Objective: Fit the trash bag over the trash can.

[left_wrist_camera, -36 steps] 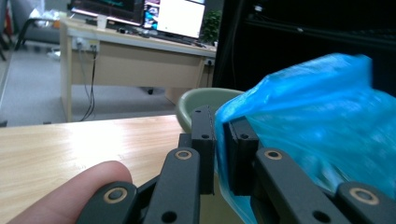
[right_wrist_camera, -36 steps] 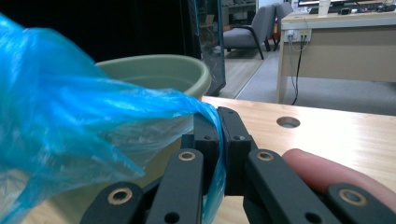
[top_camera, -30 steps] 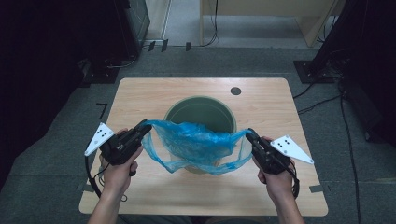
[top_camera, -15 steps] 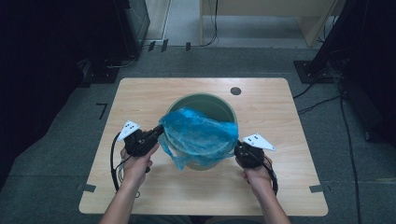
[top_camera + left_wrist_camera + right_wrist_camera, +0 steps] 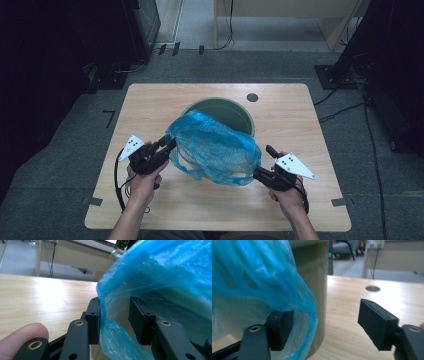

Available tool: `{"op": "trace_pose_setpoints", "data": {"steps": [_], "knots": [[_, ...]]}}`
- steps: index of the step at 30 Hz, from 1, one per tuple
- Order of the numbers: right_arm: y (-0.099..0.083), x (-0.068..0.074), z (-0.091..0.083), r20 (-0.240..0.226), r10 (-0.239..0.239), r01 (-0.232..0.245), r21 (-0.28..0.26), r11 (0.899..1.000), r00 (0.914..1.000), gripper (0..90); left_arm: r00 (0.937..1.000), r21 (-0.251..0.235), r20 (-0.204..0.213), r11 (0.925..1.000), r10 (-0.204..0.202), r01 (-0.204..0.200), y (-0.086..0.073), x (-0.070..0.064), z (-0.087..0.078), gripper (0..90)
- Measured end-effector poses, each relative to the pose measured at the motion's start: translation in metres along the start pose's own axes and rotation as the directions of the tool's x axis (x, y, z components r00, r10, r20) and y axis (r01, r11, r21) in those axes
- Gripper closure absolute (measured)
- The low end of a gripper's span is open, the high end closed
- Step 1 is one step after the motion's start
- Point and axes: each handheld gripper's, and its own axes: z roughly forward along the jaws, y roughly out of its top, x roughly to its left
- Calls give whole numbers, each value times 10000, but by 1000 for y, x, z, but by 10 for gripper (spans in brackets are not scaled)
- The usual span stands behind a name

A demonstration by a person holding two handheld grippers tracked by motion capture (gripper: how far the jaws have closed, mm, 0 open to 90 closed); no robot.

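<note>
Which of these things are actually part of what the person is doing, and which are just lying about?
In the job:
blue plastic bag
green bin
left gripper
right gripper

Lying about:
wooden table beneath
second table
floor cables

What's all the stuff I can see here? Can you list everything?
Plastic bag: one, translucent blue, draped over the near rim of the bin.
Bin: one, green, round, standing mid-table.
Table: one, light wood, with a round hole at its far edge.
Cables: several, black, on the grey floor to the right of the table.
Left gripper: one, black, jaws apart with bag film between them, at the bag's left edge.
Right gripper: one, black, jaws wide open, one jaw behind the bag film, at the bag's right edge.
Hands: two, one holding each gripper.
</note>
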Motion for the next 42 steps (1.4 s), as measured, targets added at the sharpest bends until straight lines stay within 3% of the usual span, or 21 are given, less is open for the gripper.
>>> {"op": "trace_pose_setpoints", "data": {"steps": [4, 8, 10, 12, 15, 19, 21, 23, 27, 28, 29, 31, 34, 38, 42], "knots": [[9, 3, -13, -90, -183, 178, -484, 9987, 9998, 184, 10000, -200, -67, 9998, 56, -58, 3, -4, -5, 695], [17, 3, -27, -165, -76, 57, -1109, 9938, 9998, 168, 10000, -286, -52, 9996, 77, -78, 6, -5, -9, 766], [21, 3, -34, -176, -190, 164, -1380, 9903, 9997, 181, 9999, -308, 2, 9994, 151, -151, 7, -7, -11, 785], [25, 6, -40, 31, -563, 560, -1615, 9853, 9984, 271, 9998, -340, 36, 9992, 191, -189, 8, -8, -12, 801], [29, 9, -48, 256, -936, 967, -1883, 9773, 9953, 279, 9998, -484, -124, 9987, 139, -145, 9, -6, -14, 824], [27, 5, -52, -447, -971, 894, -1510, 9845, 9943, 213, 9977, -613, -505, 9972, -455, 424, 12, 3, -18, 858], [24, 1, -55, -1061, -873, 730, -1314, 9886, 9905, 200, 9963, -722, -569, 9956, -640, 598, 13, 6, -20, 863], [22, -3, -58, -1582, -767, 563, -1297, 9899, 9844, 199, 9960, -736, -648, 9957, -616, 568, 14, 7, -21, 864], [20, -9, -62, -2607, -702, 388, -1236, 9916, 9629, 199, 9969, -818, -526, 9952, -589, 544, 14, 5, -22, 847], [20, -10, -64, -2727, -654, 340, -1183, 9924, 9599, 199, 9979, -870, -491, 9955, -414, 370, 14, 3, -22, 797], [20, -12, -63, -2623, -620, 326, -1148, 9928, 9630, 206, 9990, -965, -392, 9952, -222, 183, 14, 0, -23, 731], [20, -13, -62, -2173, -433, 204, -1065, 9941, 9751, 287, 9999, -1160, 61, 9932, 99, -92, 14, -5, -24, 572], [17, -15, -61, -1964, -354, 121, -1185, 9929, 9799, 433, 9967, -1175, 343, 9907, 732, -687, 16, -10, -27, 432], [17, -13, -59, -1798, -510, 295, -1206, 9923, 9824, 535, 9913, -1148, 582, 9872, 1180, -1108, 17, -14, -31, 368], [18, -10, -56, -1777, -409, 199, -1184, 9928, 9832, 554, 9734, -1052, 897, 9739, 2108, -2012, 18, -26, -29, 369]]}}
